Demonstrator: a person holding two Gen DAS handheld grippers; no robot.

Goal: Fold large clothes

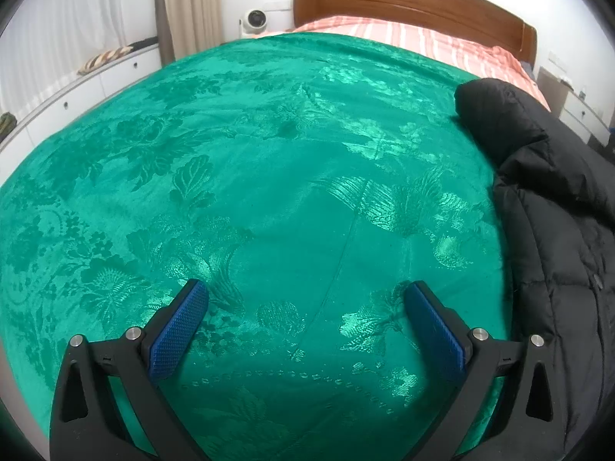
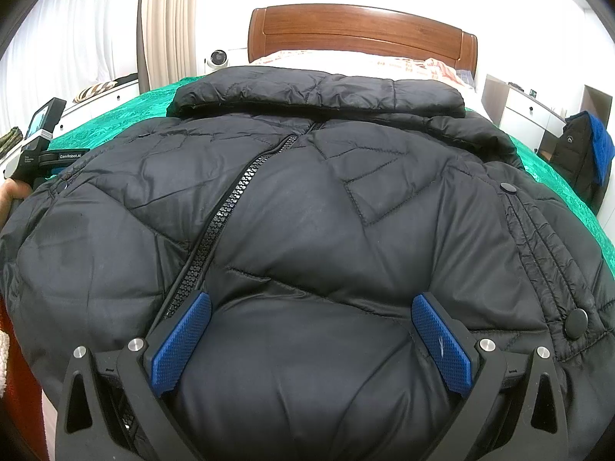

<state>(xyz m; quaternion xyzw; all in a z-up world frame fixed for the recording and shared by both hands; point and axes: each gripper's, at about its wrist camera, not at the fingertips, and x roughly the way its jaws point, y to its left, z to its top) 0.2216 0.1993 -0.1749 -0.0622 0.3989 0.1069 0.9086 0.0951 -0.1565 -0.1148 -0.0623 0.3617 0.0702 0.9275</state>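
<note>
A black quilted puffer jacket (image 2: 307, 211) lies front up on the bed, zipper running diagonally up its middle, hood at the far end. My right gripper (image 2: 311, 307) is open, its blue pads spread just over the jacket's near hem, fabric bulging between them. In the left wrist view the jacket (image 1: 557, 211) shows only at the right edge. My left gripper (image 1: 305, 296) is open above the bare green bedspread (image 1: 250, 176), left of the jacket, holding nothing. The left gripper's body (image 2: 42, 142) and a hand appear at the far left of the right wrist view.
A wooden headboard (image 2: 361, 34) and striped pink bedding (image 1: 415, 38) lie at the bed's far end. White drawers (image 1: 77, 92) and curtains stand to the left, a small white fan (image 1: 253, 19) beside the headboard. A bedside cabinet (image 2: 519, 107) and a dark bag (image 2: 584, 157) stand to the right.
</note>
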